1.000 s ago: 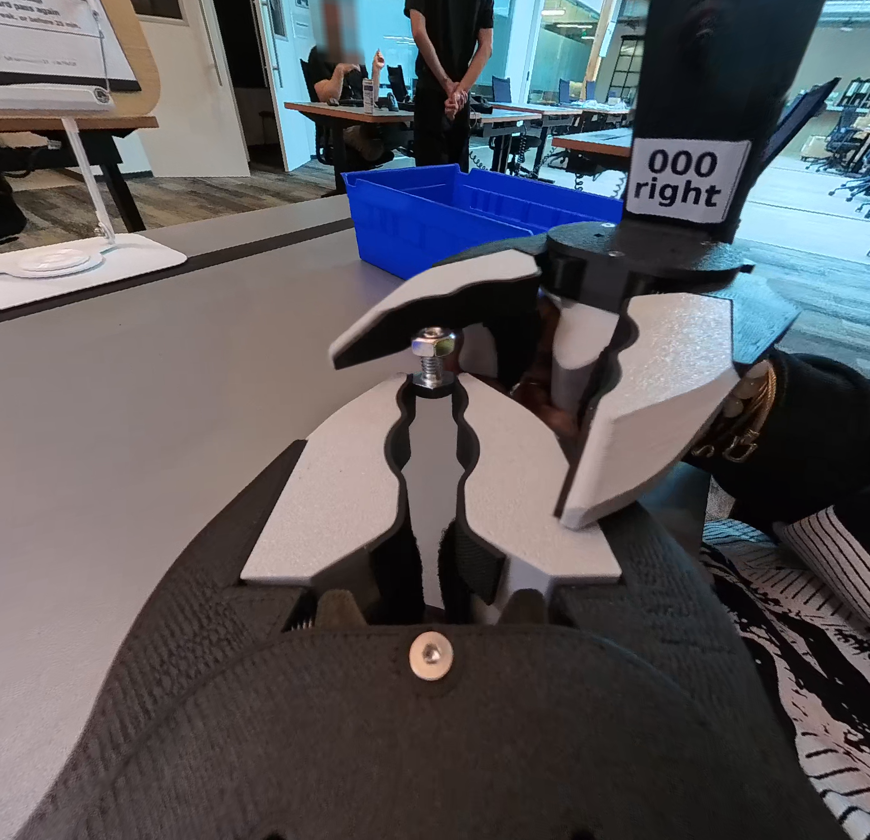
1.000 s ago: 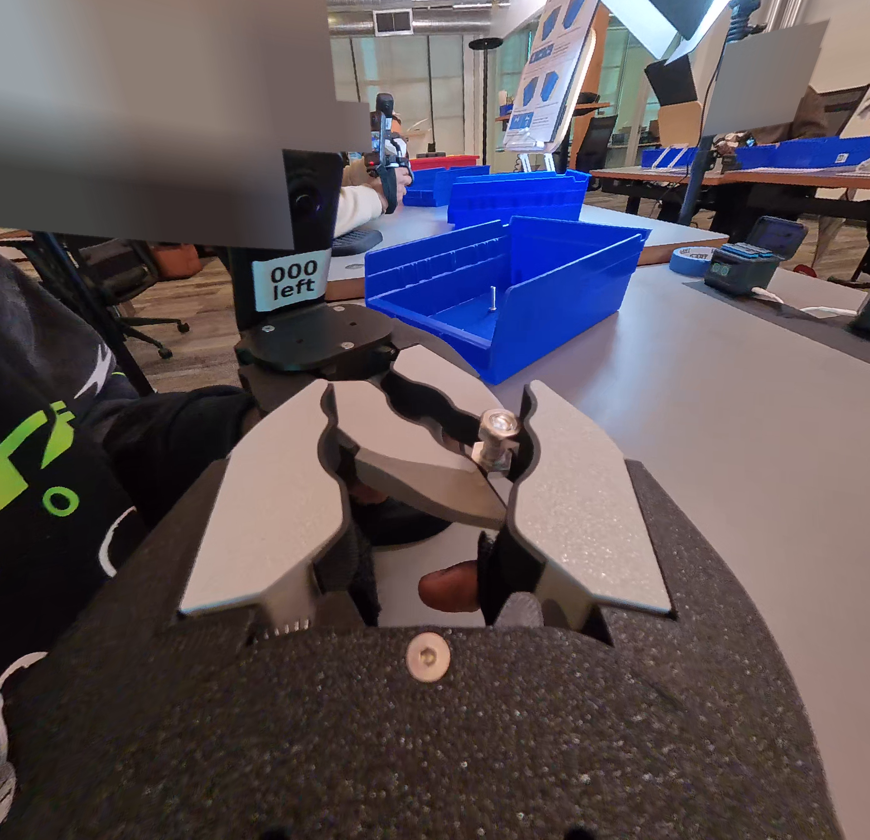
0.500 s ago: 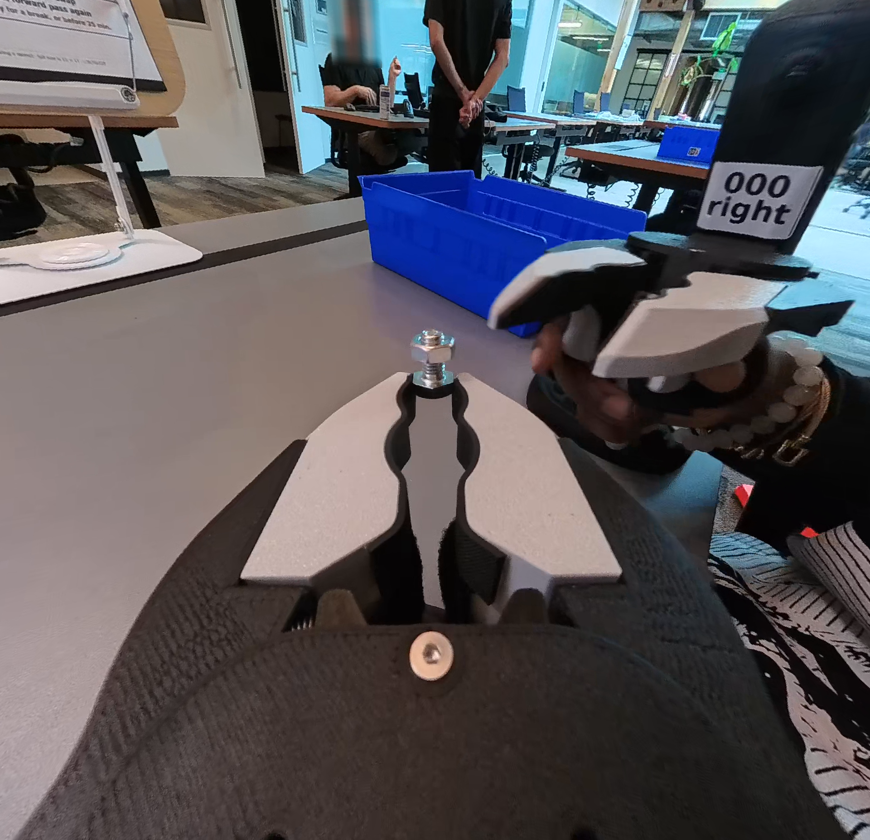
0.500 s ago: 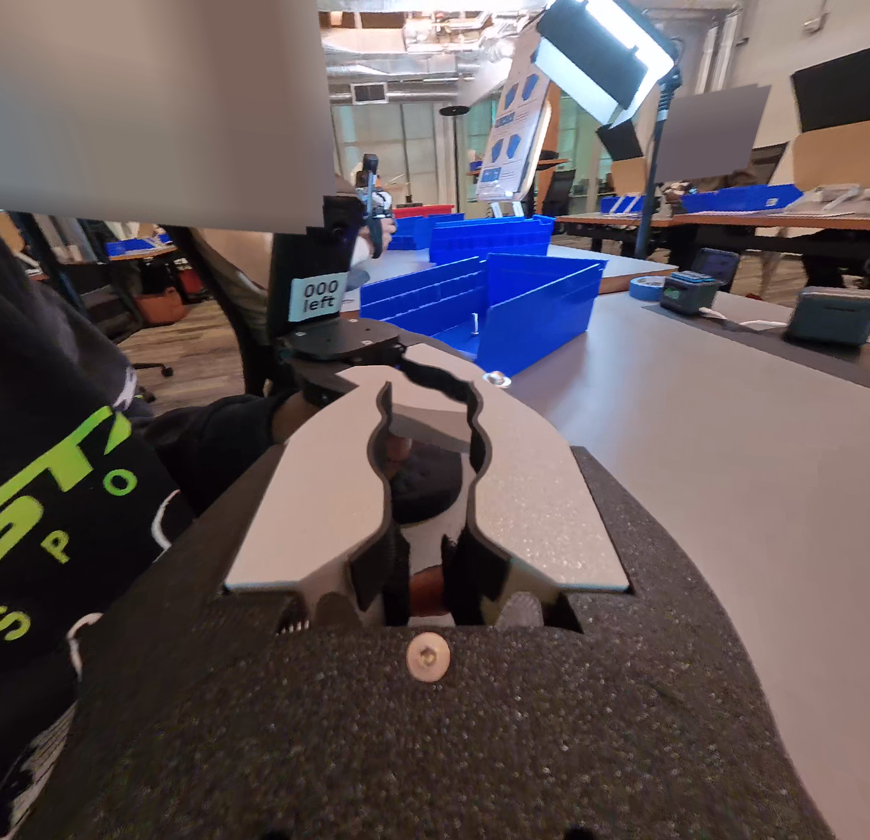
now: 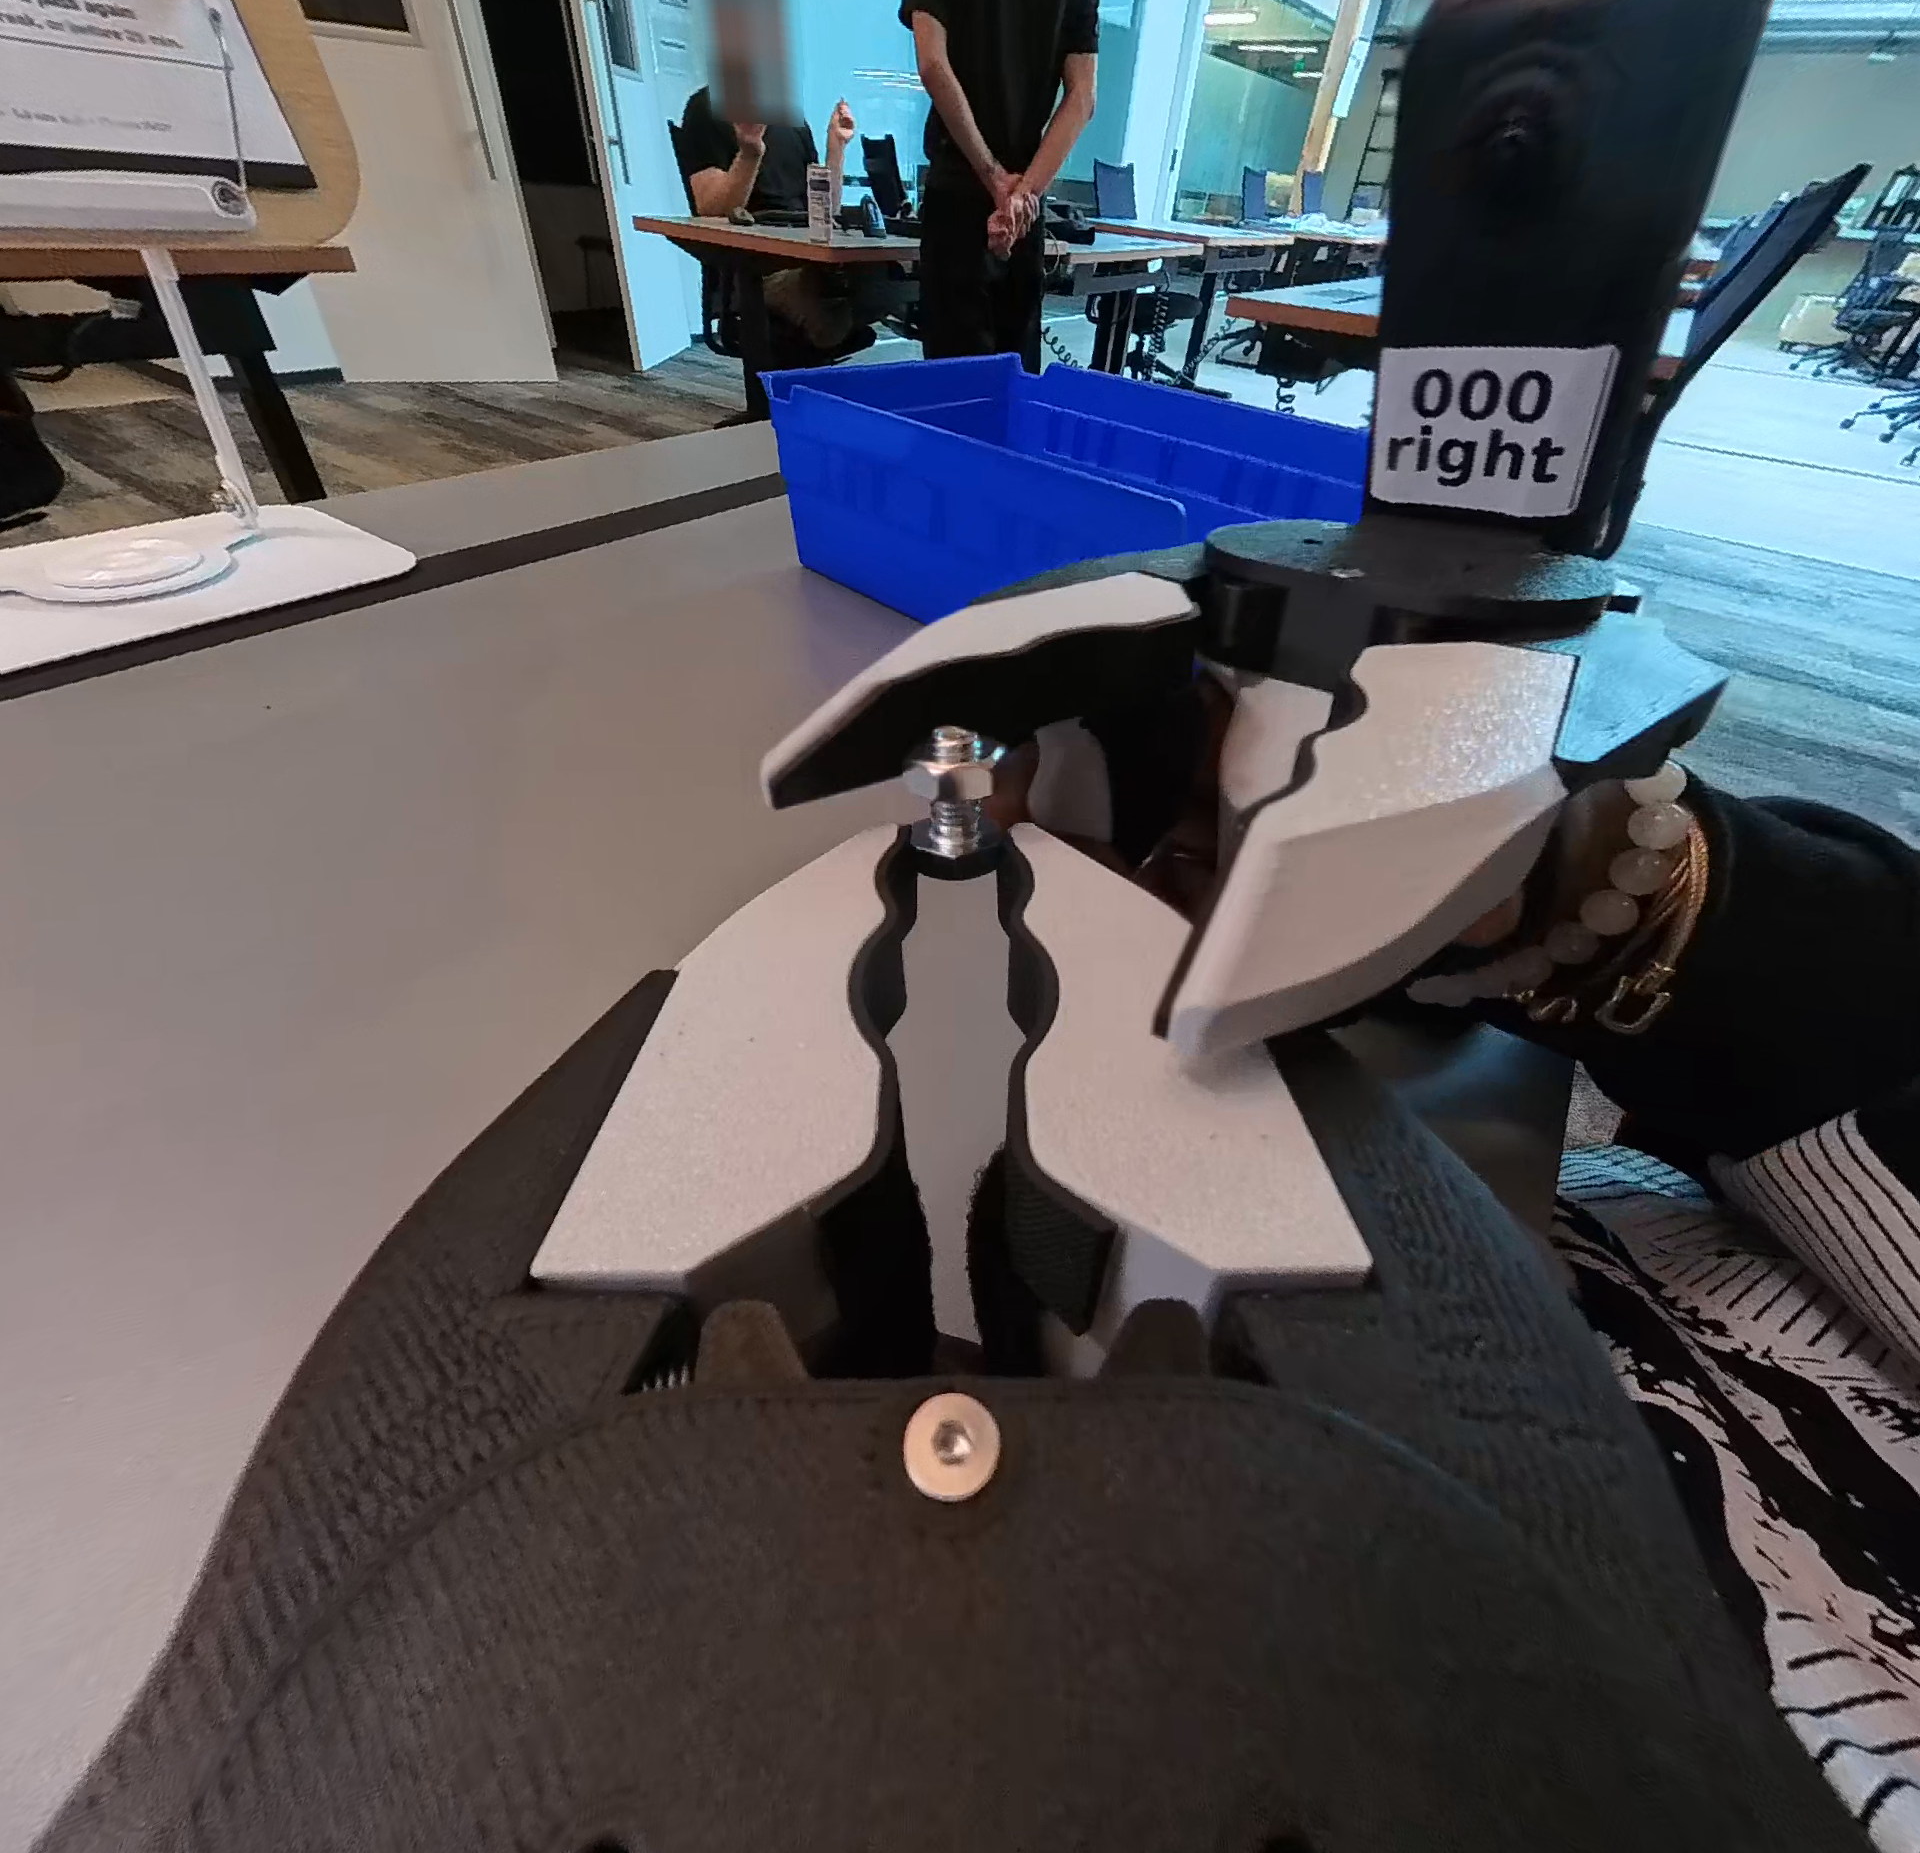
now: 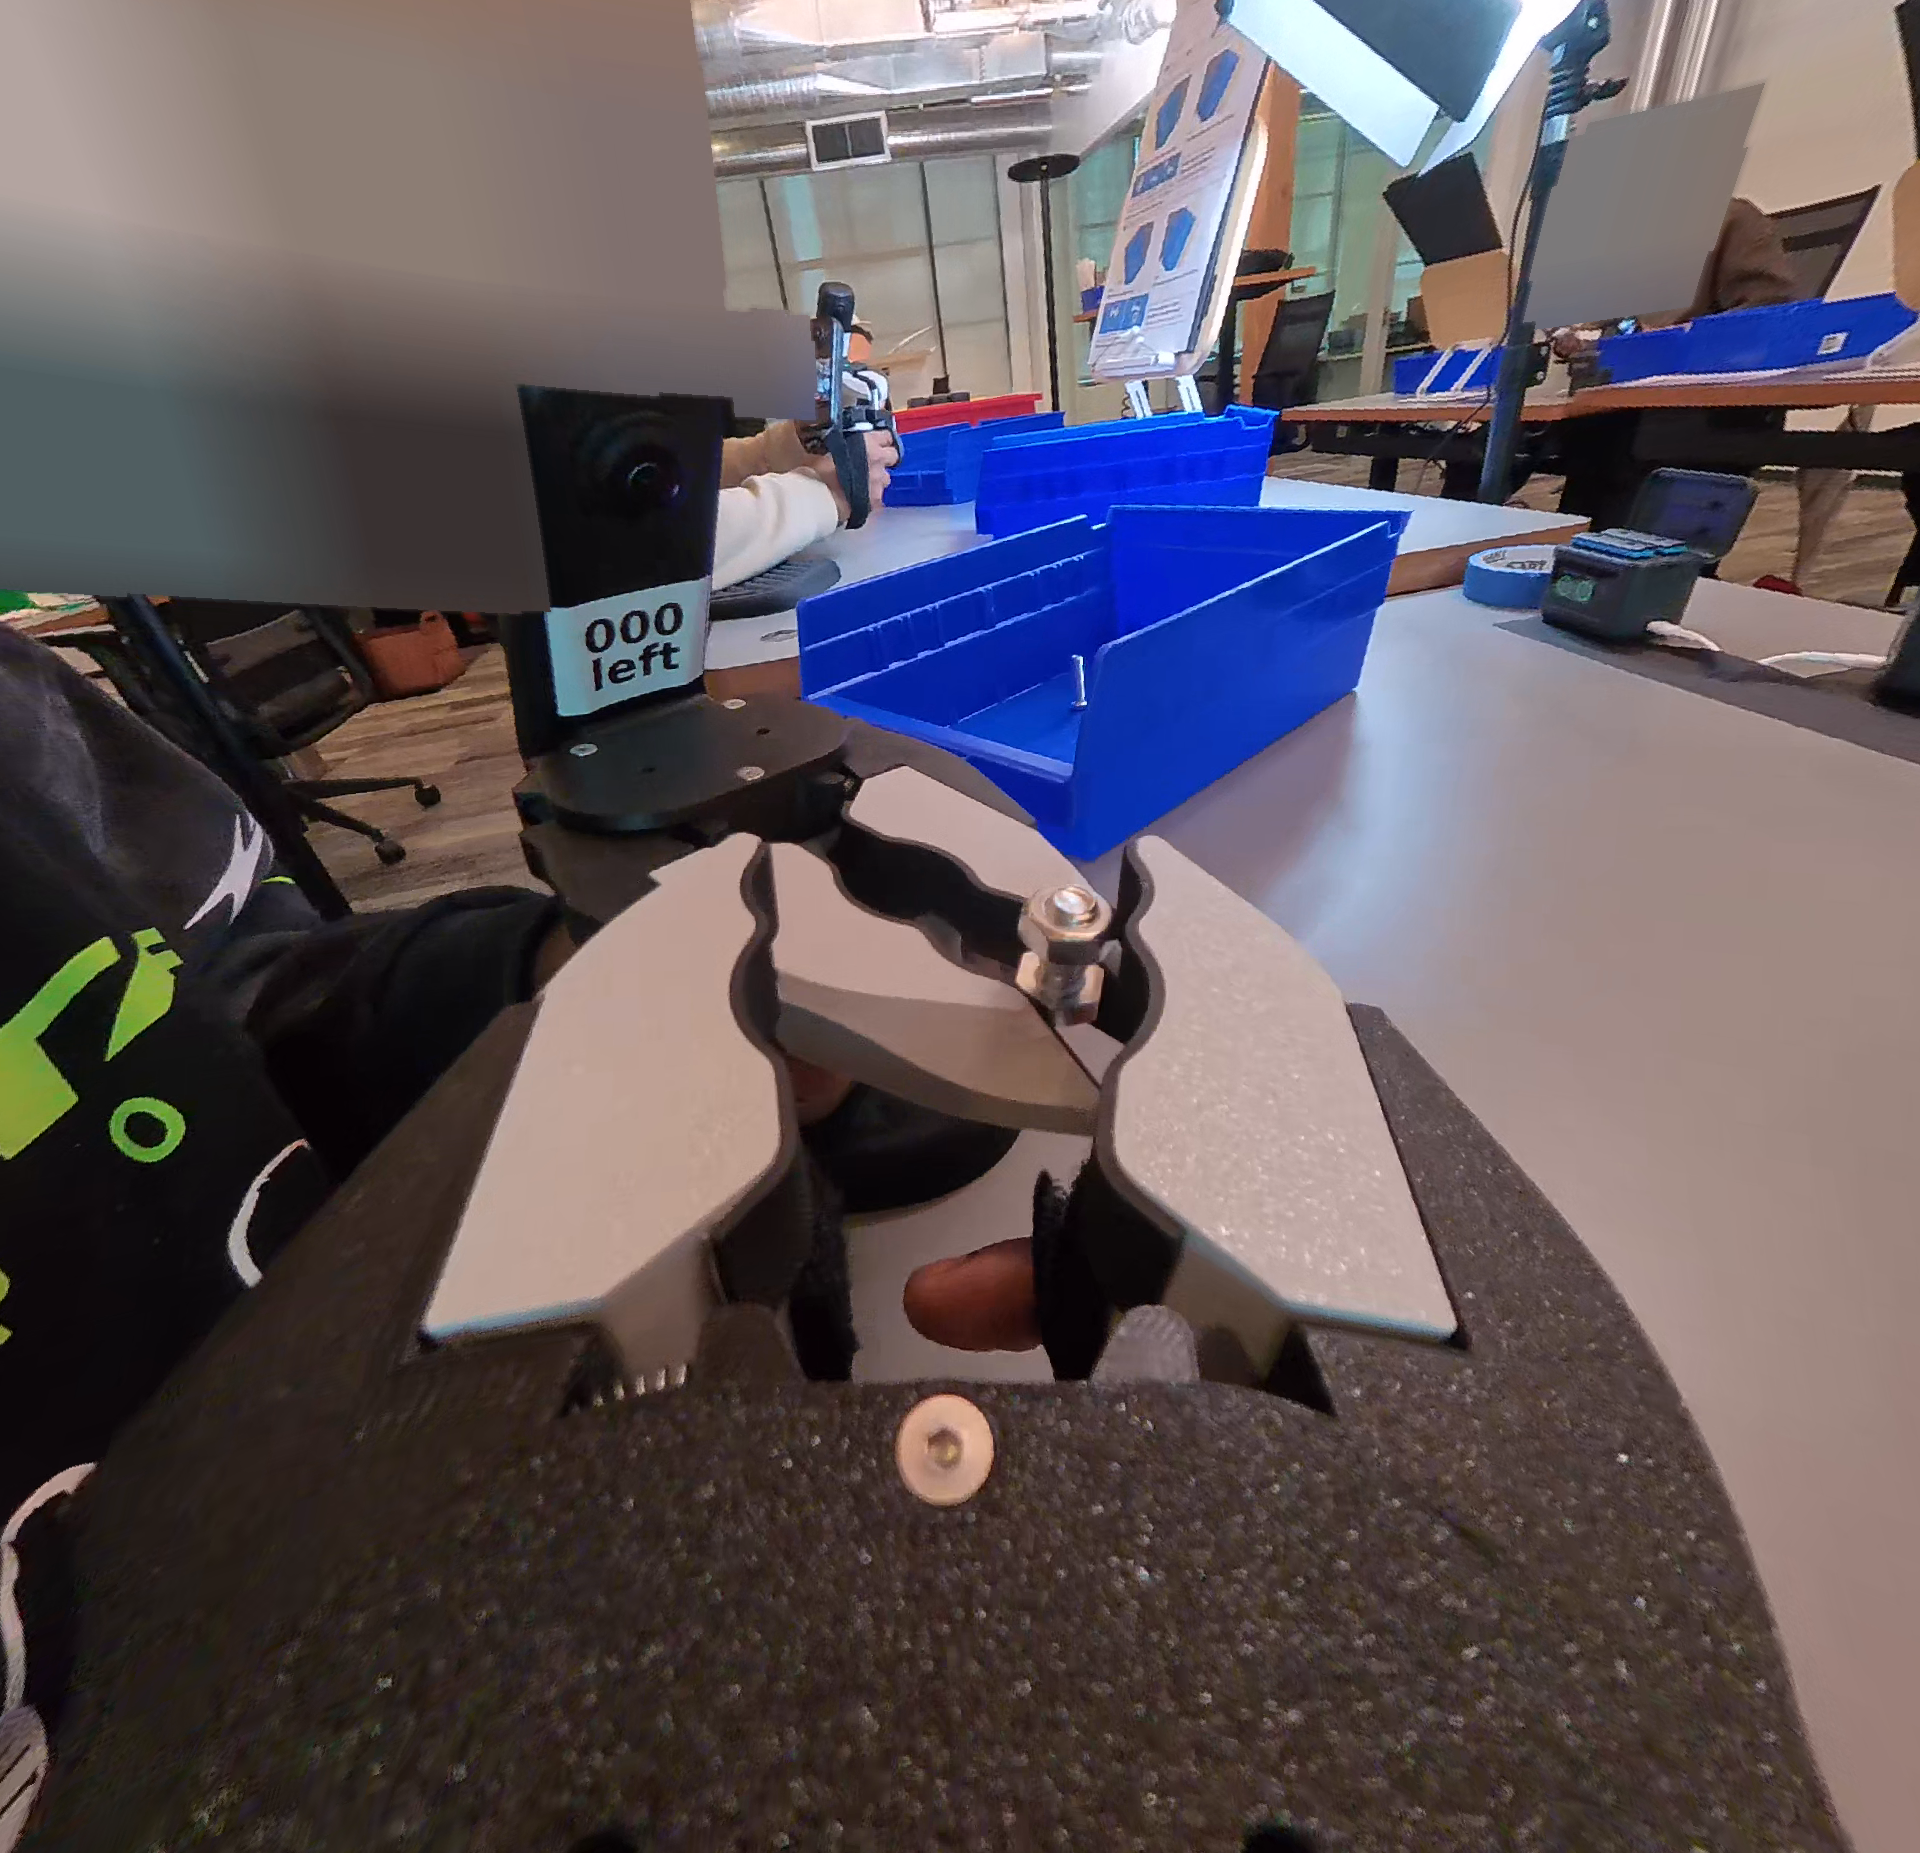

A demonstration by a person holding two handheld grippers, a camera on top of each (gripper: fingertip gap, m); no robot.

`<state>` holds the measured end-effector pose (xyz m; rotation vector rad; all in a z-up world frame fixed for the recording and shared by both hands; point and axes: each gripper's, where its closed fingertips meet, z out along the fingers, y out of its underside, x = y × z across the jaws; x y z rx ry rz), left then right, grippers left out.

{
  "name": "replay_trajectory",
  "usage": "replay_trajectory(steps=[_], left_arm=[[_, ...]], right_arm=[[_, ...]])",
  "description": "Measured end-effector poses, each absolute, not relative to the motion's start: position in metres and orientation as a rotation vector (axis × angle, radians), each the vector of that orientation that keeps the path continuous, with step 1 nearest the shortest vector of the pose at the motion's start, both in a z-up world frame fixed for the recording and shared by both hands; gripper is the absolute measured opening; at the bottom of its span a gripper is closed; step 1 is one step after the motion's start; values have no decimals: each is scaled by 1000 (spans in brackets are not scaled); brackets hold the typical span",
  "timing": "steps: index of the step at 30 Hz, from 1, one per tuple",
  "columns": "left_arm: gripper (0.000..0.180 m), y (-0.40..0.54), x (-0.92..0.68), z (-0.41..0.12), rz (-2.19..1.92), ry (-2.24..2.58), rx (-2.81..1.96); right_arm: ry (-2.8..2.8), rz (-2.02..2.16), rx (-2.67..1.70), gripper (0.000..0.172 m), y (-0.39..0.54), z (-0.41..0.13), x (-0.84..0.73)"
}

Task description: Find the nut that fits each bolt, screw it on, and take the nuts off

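- The left gripper, a pair of grey flat fingers on a black textured body, is clamping the hexagonal head of a short silver threaded bolt between its fingertips, with the jaws nearly together and the shank pointing straight up.
- A silver hexagonal nut is sitting near the top of that shank, with a few turns of thread showing below it and the bolt's tip poking just above it.
- The right gripper, of the same grey and black build, is standing wide open around the nut; one finger is lying just behind the nut in the left wrist view, and the other finger is well off to the side.
- In the right wrist view the nut is sitting just beside the inner edge of one right finger; whether that pad is touching it cannot be told, and the opposite finger is well apart from it.
- Both tools are hovering over a plain grey tabletop.
- A blue open-fronted plastic bin is resting on the table beyond the grippers, and a second thin silver bolt is standing upright on its floor.
- A roll of blue tape and a small dark case are lying farther back on the table.
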<state>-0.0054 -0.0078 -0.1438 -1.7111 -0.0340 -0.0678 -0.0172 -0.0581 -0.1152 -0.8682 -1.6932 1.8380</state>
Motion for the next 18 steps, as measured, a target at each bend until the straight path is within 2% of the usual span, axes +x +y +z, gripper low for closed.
replay_trajectory(steps=[5, 6, 7, 8, 10, 15, 18], left_arm=[[15, -9, -9, -142, -74, -64, -1695], [15, -9, -10, -142, -70, -67, -1695], [15, -9, -10, -142, -69, -71, -1696], [15, -9, -10, -143, -74, -70, -1700], [15, -9, -10, -143, -71, -68, -1700], [15, -9, -8, -143, -68, -53, -1701], [15, -9, -8, -143, -66, -49, -1703]], right_arm=[[-1650, 1814, -907, 53, -44, -115, -5], [-1641, 1818, -910, 45, -39, -115, -1], [-1644, 1851, -882, 20, -38, -113, 6], [-1630, 1904, -863, 15, -38, -109, 13], [-1584, 1925, -889, 16, -31, -105, 13], [-1579, 1854, -927, 48, -30, -109, -5], [-1635, 1835, -915, 56, -40, -114, -11]])
